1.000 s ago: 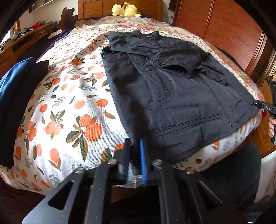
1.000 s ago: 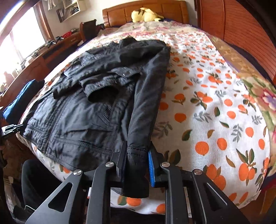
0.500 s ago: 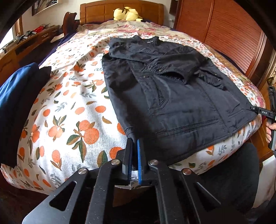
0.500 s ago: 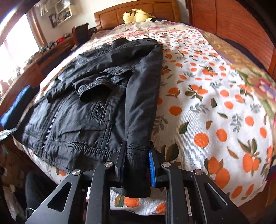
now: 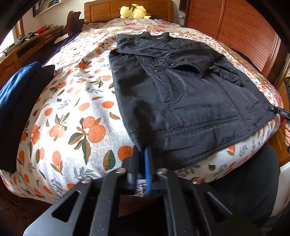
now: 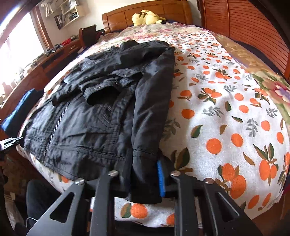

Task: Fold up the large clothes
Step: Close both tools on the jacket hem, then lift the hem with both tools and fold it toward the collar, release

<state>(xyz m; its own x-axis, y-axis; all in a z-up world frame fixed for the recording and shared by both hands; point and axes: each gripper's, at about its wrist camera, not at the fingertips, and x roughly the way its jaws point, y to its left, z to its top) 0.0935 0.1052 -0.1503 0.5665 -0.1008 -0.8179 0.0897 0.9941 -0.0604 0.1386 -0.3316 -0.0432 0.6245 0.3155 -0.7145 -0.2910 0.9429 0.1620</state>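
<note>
Because a big garment needs a broad flat surface, I have the one black jacket [image 5: 181, 101] spread across the bed [image 5: 72, 112], collar toward the headboard at twelve o'clock and hem toward me at six. In my left view it fills the field from about twelve round to four; in my right view it runs from eleven down to seven. One sleeve is laid across the chest, its cuff resting near the zip, which I judge is the first fold set in place. The other sleeve [image 6: 152, 112] runs straight down the jacket's edge toward six, so I can lift it over next.

My right gripper [image 6: 145, 174] grasps that sleeve's cuff, the fabric hanging between the two fingers and down past them. My left gripper [image 5: 142, 163] sits at the hem corner at six with its fingers drawn nearly together; I cannot tell whether any cloth is pinched between them, since the gap is dark.

Counting down in size: one bed with an orange-print cover, one jacket, one dark blue and black pile [image 5: 20, 101] at nine o'clock in the left view, one yellow plush toy [image 6: 146, 17] at twelve by the headboard, and two grippers, each with one blue pad showing.
</note>
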